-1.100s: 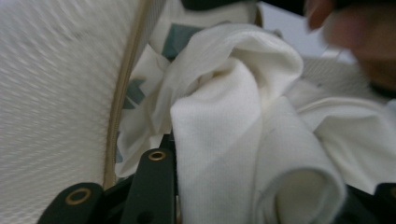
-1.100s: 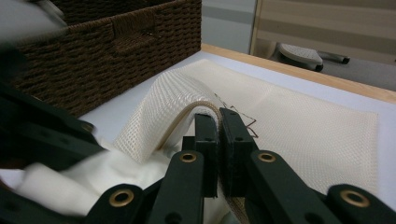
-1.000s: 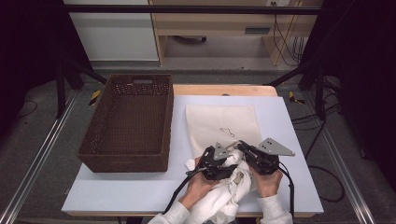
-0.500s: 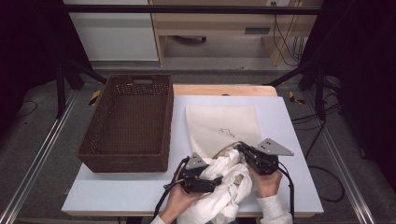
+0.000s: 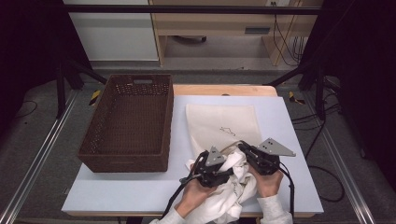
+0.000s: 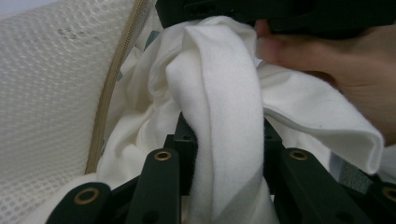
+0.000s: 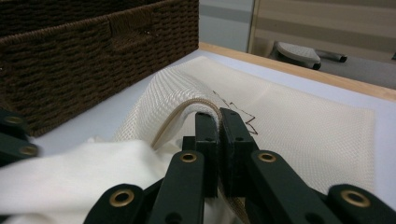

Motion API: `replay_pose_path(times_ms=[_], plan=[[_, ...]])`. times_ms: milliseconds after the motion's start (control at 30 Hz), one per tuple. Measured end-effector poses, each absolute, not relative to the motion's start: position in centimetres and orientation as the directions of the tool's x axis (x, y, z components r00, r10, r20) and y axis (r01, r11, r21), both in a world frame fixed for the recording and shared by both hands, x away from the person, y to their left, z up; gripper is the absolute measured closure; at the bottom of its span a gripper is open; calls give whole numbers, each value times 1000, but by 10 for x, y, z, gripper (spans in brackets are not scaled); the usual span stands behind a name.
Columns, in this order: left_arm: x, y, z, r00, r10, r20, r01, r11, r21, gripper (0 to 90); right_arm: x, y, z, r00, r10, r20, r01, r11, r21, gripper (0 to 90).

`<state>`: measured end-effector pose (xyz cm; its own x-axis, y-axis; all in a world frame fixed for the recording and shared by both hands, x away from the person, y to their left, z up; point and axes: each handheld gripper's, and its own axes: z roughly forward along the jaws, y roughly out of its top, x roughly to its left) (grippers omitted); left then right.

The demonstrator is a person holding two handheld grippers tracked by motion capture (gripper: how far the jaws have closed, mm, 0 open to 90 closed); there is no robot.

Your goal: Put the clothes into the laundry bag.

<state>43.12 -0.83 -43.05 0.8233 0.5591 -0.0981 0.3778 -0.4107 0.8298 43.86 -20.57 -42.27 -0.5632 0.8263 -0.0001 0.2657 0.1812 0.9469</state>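
Left claw (image 5: 223,171) has just been closing on the white cloth (image 5: 236,186), the mesh bag's (image 5: 224,123) mouth right beside it, pinched open by the right claw (image 5: 246,150).

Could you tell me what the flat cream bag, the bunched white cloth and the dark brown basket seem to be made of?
Flat cream bag: probably synthetic mesh, judging by its fine honeycomb weave and tan zip edge.
Bunched white cloth: soft matte knit, likely cotton; thick rounded folds.
Dark brown basket: woven wicker or paper cord, with visible plaiting.
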Motion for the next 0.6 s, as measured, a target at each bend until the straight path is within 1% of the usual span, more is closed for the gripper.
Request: replay_pose_path(times_ms=[33,67,100,167,233,267,333,400,467,600], plan=[[437,-13,-436,817,573,-55,363,-439,822,667,438,-206,-422,-565,825,0,263,180,948,870],[442,-15,-440,813,580,-45,369,-455,810,648,437,-206,-421,-569,822,0,257,178,950,870],[449,-16,-447,812,581,-53,390,-472,791,630,436,-206,-420,-570,822,2,256,176,950,870],[458,-10,-453,811,572,-126,428,-431,795,594,436,-205,-420,-572,820,-3,256,182,949,870],[457,-6,-453,806,575,-143,434,-409,803,561,437,-204,-422,-575,818,-1,262,184,947,870],[455,-4,-452,801,583,-134,429,-403,809,524,438,-203,-423,-574,819,0,266,186,946,870],[449,-1,-448,794,597,-118,419,-397,817,395,439,-202,-425,-575,818,2,272,189,944,869],[442,6,-441,795,593,-128,413,-374,830,275,438,-202,-424,-572,820,-4,272,194,943,868],[434,14,-433,802,579,-146,413,-361,836,227,438,-204,-424,-571,821,-3,274,194,942,867],[409,30,-426,819,562,-115,382,-385,840,177,437,-206,-425,-571,821,-4,275,196,941,866]])
